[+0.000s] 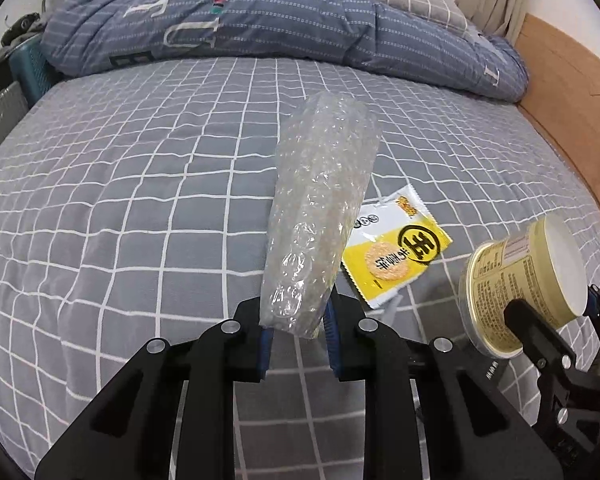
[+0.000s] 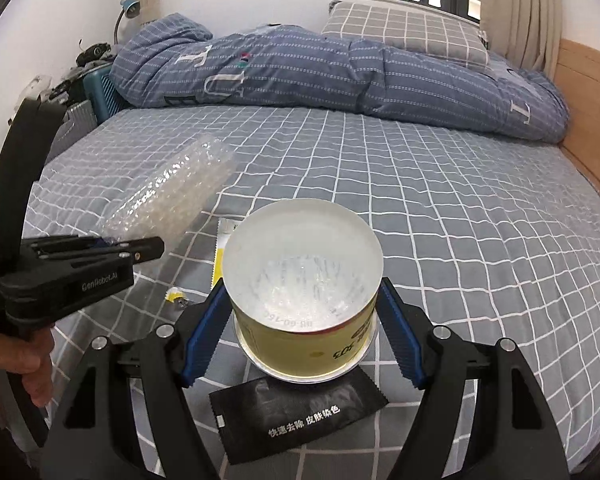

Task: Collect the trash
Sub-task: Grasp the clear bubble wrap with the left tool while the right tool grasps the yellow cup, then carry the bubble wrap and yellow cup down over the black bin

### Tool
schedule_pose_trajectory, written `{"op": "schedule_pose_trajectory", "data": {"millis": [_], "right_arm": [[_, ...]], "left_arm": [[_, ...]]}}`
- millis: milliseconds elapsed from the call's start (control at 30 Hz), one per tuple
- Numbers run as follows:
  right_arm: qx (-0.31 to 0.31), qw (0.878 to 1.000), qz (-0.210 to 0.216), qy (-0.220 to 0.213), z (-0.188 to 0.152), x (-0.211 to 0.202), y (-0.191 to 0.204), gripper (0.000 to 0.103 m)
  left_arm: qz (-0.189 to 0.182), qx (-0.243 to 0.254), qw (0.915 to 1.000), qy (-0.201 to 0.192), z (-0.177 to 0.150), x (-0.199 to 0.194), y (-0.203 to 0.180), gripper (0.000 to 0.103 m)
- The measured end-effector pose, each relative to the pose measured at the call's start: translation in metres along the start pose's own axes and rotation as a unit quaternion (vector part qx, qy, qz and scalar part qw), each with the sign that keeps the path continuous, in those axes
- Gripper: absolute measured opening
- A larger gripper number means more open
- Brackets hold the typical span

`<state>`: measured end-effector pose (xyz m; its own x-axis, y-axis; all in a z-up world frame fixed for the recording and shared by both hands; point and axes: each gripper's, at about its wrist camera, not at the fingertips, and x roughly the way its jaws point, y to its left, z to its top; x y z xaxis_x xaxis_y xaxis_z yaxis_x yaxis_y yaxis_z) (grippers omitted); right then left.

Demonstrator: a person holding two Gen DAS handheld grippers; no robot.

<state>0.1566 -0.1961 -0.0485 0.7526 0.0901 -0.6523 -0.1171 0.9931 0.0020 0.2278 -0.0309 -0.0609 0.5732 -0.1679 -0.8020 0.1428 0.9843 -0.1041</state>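
Both wrist cameras are looking steeply down and forward over the checked bed (image 1: 140, 184), close above it, toward the far quilt (image 1: 260, 28). Both are sharing the bubble wrap (image 1: 320, 208), the cup (image 1: 524, 280) and the yellow packet (image 1: 396, 252).

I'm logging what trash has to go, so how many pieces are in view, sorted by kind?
Clear bubble-wrap roll: 1
Yellow-labelled round can: 1
Flat packets: 2, the yellow-and-white snack wrapper and the black sachet
Small yellow scrap: 1
Total: 5
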Motion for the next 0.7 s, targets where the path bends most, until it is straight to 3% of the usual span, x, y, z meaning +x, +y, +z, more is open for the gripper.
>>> {"op": "schedule_pose_trajectory", "data": {"millis": [700], "right_arm": [[0.006,1.0,-0.014,-0.014,-0.022,-0.059,-0.004,0.07]], "left_arm": [[-0.008,0.01,0.9997,-0.021,-0.04,-0.053,-0.024,0.021]]}}
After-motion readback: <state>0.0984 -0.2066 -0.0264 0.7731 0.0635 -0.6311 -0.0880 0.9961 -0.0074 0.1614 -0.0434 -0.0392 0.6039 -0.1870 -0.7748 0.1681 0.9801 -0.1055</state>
